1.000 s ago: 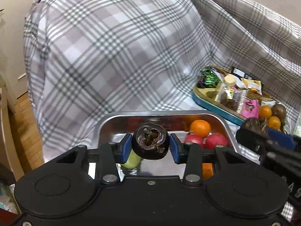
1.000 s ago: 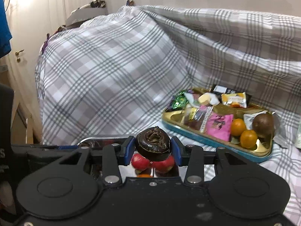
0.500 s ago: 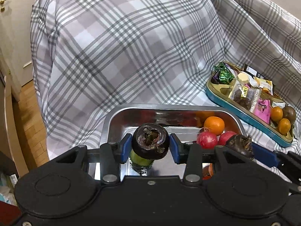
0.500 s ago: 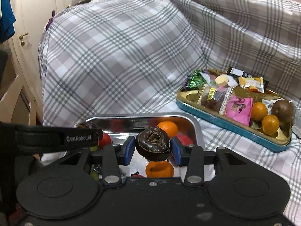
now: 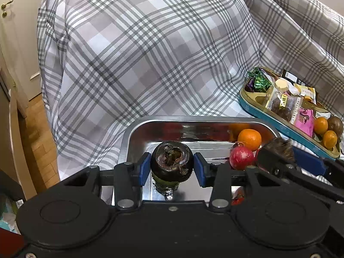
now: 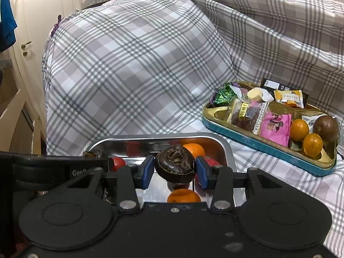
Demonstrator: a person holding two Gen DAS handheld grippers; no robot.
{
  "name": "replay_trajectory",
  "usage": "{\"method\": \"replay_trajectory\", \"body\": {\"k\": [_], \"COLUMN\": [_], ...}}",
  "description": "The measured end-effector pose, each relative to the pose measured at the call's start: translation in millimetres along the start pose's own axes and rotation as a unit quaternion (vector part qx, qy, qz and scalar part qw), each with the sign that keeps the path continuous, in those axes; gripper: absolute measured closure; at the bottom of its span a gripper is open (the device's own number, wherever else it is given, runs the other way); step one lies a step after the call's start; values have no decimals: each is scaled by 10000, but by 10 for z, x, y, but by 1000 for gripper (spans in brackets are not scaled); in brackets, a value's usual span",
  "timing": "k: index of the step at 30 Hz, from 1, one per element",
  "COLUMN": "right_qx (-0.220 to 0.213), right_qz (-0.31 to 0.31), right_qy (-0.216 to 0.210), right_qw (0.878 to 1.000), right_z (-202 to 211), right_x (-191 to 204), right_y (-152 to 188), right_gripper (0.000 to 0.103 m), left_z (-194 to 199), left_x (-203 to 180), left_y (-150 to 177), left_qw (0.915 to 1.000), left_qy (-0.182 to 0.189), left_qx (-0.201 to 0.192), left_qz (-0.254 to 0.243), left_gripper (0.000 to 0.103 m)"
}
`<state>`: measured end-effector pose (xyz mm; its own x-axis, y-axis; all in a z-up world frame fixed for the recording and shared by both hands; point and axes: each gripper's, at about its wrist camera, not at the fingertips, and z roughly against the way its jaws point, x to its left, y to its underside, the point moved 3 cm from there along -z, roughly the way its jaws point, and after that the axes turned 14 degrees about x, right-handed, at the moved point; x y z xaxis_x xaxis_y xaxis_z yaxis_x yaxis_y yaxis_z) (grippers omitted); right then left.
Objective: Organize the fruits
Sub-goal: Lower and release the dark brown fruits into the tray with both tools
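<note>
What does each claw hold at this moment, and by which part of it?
Each holds a dark round fruit by its opposite sides. The left claw has its dark fruit between jaws that are opening; the right claw grips its dark brown fruit.

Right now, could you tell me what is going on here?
A person is sorting fruit with two handheld grippers. The left gripper and the right gripper each have a dark brown fruit between the pads, above the metal tray that already has oranges and red fruits. The left jaws are opening. More oranges wait in the snack tray.
</note>
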<state>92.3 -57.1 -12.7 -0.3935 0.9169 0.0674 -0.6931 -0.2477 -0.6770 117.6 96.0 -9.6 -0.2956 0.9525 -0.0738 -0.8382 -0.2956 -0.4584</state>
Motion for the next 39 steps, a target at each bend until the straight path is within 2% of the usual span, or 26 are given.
{"method": "replay_trajectory", "body": {"k": [5, 7, 10, 24, 39], "right_qx": [-190, -209, -196, -130, -201], "right_qz": [78, 117, 125, 103, 203], "right_qy": [43, 50, 48, 47, 6], "right_qw": [9998, 9997, 9997, 9999, 9996], "right_z": [64, 80, 91, 185, 318], "right_x": [17, 27, 26, -24, -31], "right_y": [-19, -13, 0, 44, 92], "right_gripper": [59, 59, 59, 59, 59], "left_z": [-6, 30, 84, 120, 198], "left_x": [1, -3, -14, -22, 44], "left_y": [9, 16, 14, 131, 349], "left_qw": [10000, 9998, 9993, 9995, 9979], "left_qy": [-37, -104, -204, -123, -254], "left_qx": [-6, -134, -292, -265, -583], "left_qz": [-2, -48, -111, -88, -124], "left_gripper": [53, 53, 53, 53, 53]}}
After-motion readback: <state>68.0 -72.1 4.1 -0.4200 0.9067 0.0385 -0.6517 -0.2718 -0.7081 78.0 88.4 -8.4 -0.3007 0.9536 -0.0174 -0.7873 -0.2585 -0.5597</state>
